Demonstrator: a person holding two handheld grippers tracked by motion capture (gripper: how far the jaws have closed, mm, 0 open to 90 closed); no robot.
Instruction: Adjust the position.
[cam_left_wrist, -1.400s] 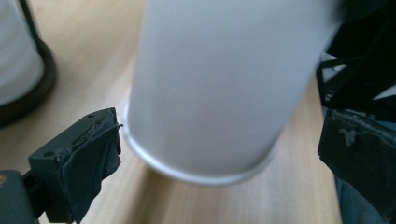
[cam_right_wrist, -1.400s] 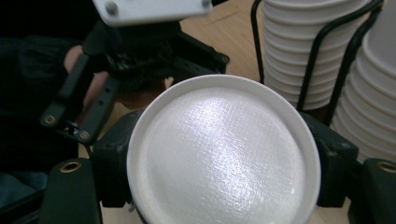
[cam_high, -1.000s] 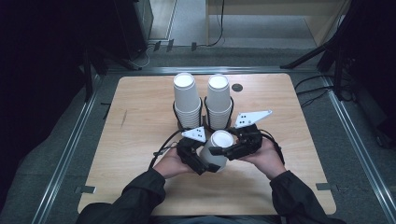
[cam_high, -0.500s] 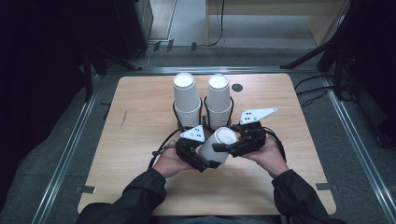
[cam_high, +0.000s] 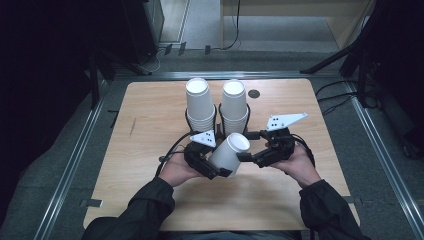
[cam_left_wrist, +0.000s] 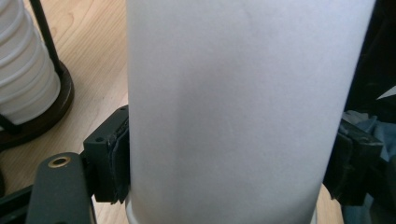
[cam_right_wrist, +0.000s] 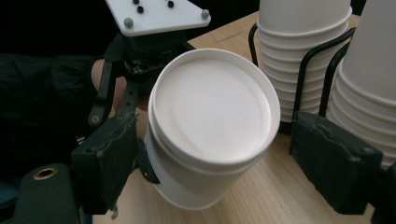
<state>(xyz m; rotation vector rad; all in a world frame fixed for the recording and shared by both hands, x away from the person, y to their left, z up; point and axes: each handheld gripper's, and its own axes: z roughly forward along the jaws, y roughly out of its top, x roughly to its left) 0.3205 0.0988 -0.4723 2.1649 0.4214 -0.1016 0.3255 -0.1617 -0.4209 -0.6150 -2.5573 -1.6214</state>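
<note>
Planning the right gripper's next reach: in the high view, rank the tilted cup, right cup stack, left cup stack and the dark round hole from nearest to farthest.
From the right gripper:
1. Tilted cup, just left, in the left gripper.
2. Right cup stack, behind.
3. Left cup stack and dark round hole at the table's far edge: too close to call.

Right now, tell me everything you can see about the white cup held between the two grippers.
The white cup looks like plain paper, upside down and tilted, its recessed base toward the right gripper. The left gripper clamps its smooth wall between both pads. The right gripper's jaws have just been opening and stand clear either side of its base.
</note>
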